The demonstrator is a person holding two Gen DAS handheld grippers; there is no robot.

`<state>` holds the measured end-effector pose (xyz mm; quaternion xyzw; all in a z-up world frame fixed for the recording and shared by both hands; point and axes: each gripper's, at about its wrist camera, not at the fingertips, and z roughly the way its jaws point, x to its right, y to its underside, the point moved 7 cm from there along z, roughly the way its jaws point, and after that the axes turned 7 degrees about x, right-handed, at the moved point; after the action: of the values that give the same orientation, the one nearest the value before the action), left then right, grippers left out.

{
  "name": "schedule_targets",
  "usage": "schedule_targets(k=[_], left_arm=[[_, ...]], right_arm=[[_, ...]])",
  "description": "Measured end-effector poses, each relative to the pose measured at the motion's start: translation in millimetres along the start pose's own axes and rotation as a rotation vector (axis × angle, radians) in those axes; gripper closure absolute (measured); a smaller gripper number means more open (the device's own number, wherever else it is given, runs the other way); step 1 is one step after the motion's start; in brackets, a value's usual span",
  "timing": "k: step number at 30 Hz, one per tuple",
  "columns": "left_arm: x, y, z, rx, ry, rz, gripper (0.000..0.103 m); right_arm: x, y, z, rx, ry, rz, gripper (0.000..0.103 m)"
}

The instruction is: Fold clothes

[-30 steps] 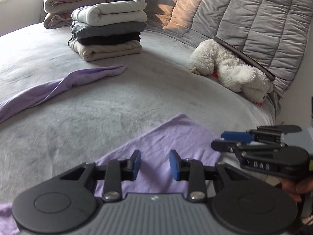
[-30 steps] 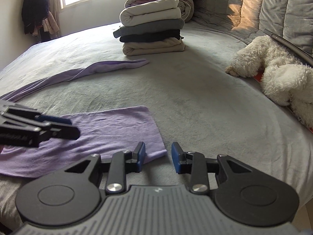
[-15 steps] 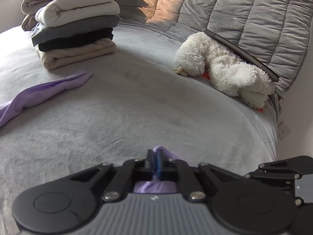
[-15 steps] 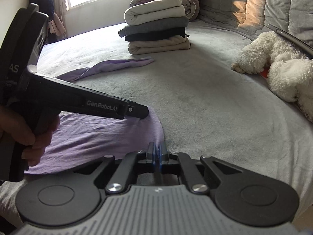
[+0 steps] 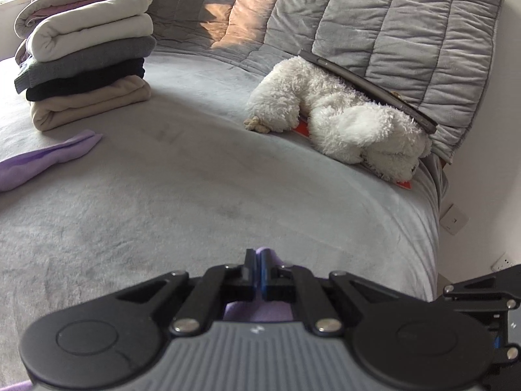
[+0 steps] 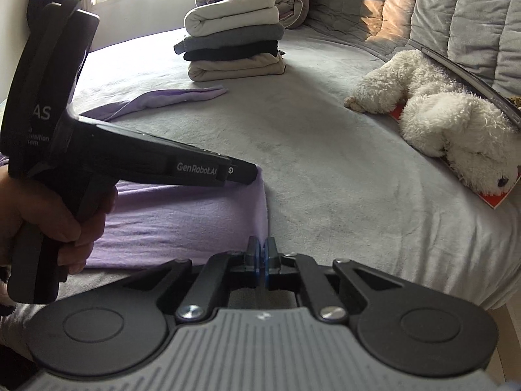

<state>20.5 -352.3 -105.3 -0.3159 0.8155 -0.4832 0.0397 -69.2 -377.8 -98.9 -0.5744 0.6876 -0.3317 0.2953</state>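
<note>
Four folded garments in one stack, one purple garment, one plush dog, two hand-held grippers.

Right wrist view: the left gripper carries white lettering "GenRobot.AI" along the side of its black finger arm, followed by a small round mark; on its upright body above the hand the large letters "AS" are readable, the start of the word cut off by the frame edge; beneath them, smaller cut-off lines ending in "...isition" and "...tem". Left wrist view: no legible text; the red item under the plush dog shows no readable print.
</note>
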Motion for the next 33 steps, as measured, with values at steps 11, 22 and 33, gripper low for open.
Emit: schedule_targets(k=[11,22,33], left_arm=[[-23,-17,-34,0.058,-0.035,-0.073,0.074],[-95,-16,-95,0.078,-0.174,-0.128,0.071],[-185,-7,-162,0.099,-0.33,-0.213,0.071]], right_arm=[[3,-23,-2,0.054,0.022,0.035,0.064],[-34,-70,21,0.062,-0.07,0.088,0.064],[-95,-123,62,0.035,-0.185,0.075,0.064]])
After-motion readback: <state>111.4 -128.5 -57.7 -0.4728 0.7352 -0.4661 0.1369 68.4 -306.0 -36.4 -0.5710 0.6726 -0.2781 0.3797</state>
